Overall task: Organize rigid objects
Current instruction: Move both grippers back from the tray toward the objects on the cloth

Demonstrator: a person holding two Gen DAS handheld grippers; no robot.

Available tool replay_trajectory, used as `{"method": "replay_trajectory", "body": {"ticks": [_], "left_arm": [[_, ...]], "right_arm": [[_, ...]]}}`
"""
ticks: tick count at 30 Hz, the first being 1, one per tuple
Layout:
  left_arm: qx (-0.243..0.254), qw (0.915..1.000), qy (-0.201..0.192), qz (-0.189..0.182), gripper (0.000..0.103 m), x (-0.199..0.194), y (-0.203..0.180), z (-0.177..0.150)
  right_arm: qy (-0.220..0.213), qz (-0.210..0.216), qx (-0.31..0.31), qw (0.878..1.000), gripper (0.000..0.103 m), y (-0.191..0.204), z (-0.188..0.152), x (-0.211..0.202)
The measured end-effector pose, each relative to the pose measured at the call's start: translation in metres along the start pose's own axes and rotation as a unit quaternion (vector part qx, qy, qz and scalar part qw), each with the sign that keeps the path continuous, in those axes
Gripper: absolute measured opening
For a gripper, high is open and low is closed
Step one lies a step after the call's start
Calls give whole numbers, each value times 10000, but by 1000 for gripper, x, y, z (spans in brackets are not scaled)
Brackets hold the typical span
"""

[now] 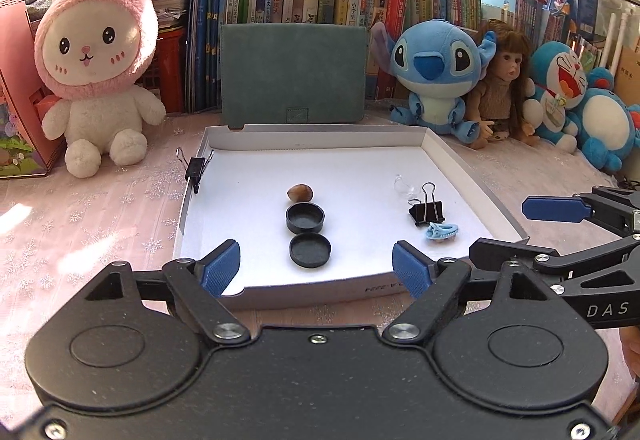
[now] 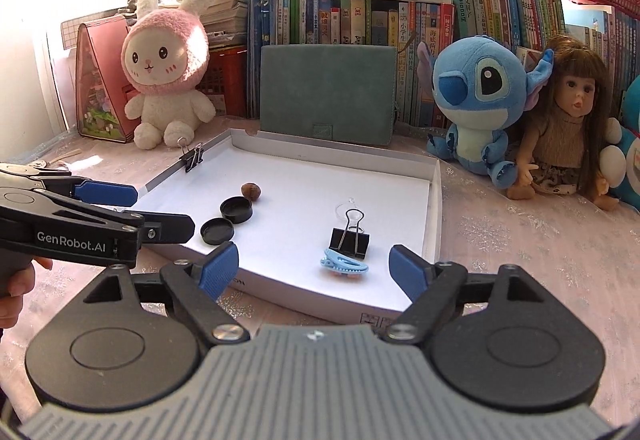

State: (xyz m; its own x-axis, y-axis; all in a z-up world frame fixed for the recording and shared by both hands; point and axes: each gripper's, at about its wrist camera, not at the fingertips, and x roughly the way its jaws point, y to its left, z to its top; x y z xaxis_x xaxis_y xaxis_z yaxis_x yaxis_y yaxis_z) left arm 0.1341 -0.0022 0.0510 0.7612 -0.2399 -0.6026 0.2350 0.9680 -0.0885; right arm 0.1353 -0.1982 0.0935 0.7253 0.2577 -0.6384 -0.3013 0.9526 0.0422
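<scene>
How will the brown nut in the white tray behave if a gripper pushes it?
The nut looks rounded and smooth, so it would probably roll rather than slide. It seems small and hard, likely light, and may slip from flat pads. The black cap beside it could stop it on that side; the tray wall should keep it inside.

Ahead of the left gripper's fingers [image 1: 222, 267] lies a shallow white cardboard tray [image 1: 448, 156], its floor open between two black round lids [image 1: 305, 217] at centre and a black binder clip [image 1: 426, 211] off to the fingers' right. Another black binder clip [image 1: 195, 168] grips the far-left rim. Beyond, an upright green suede case [image 1: 293, 76] blocks passage.
</scene>
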Motion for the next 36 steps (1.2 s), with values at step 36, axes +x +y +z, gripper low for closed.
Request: {"method": "replay_trajectory", "body": {"ticks": [36], "left_arm": [[28,9983,225,-545,53,-96,-18,-109]], "right_arm": [[102,100,-556,9984,96,18,-97,-73]]}}
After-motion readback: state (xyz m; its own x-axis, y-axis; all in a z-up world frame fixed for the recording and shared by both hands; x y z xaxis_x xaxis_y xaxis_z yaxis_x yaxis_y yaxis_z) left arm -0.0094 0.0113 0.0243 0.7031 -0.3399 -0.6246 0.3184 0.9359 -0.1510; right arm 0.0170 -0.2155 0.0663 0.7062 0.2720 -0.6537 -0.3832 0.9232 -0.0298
